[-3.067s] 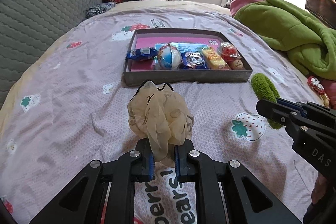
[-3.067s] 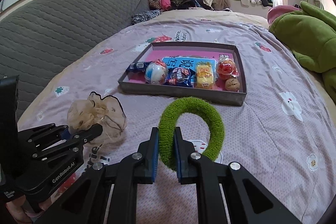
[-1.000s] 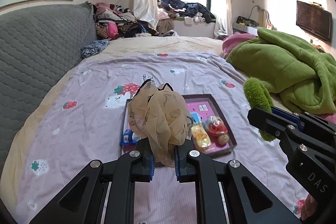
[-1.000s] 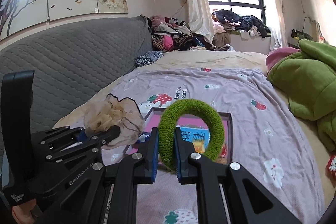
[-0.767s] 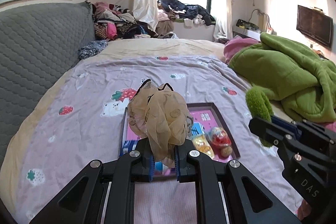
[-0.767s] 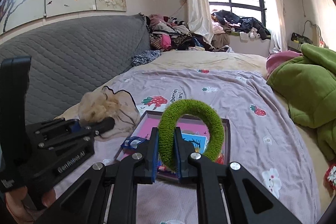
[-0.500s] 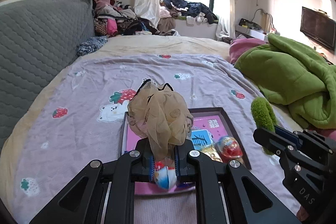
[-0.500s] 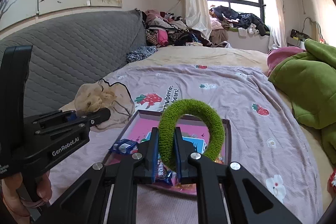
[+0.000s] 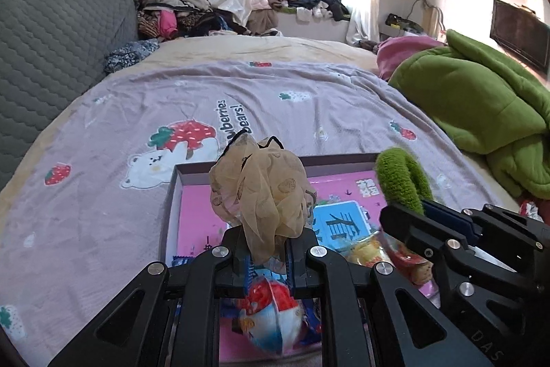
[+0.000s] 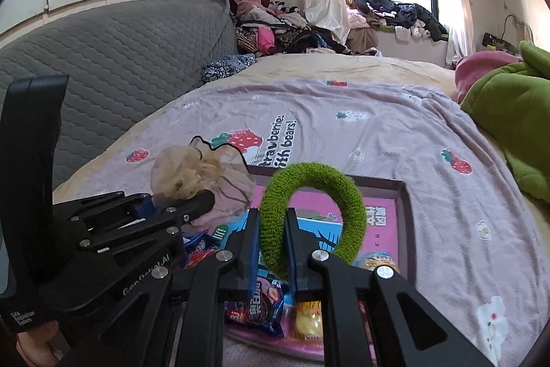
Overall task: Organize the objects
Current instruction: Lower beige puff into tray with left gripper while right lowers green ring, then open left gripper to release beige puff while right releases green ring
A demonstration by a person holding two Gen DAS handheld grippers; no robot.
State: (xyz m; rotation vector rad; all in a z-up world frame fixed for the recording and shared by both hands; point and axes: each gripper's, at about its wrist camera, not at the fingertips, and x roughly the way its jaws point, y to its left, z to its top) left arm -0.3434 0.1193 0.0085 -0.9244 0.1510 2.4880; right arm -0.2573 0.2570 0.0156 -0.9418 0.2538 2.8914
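My left gripper is shut on a beige mesh scrunchie and holds it above the grey tray with a pink floor. My right gripper is shut on a green fuzzy scrunchie, also above the tray. Each gripper shows in the other view: the right one with the green scrunchie at the right, the left one with the beige scrunchie at the left. The tray holds several snack packets and a ball-shaped toy.
The tray lies on a purple strawberry-print bedspread. A green blanket is heaped at the right. A grey quilted headboard runs along the left. Piled clothes lie at the far end by the window.
Both grippers have moved forward and down over the tray, each still holding its scrunchie. The tray now fills the lower part of both views.
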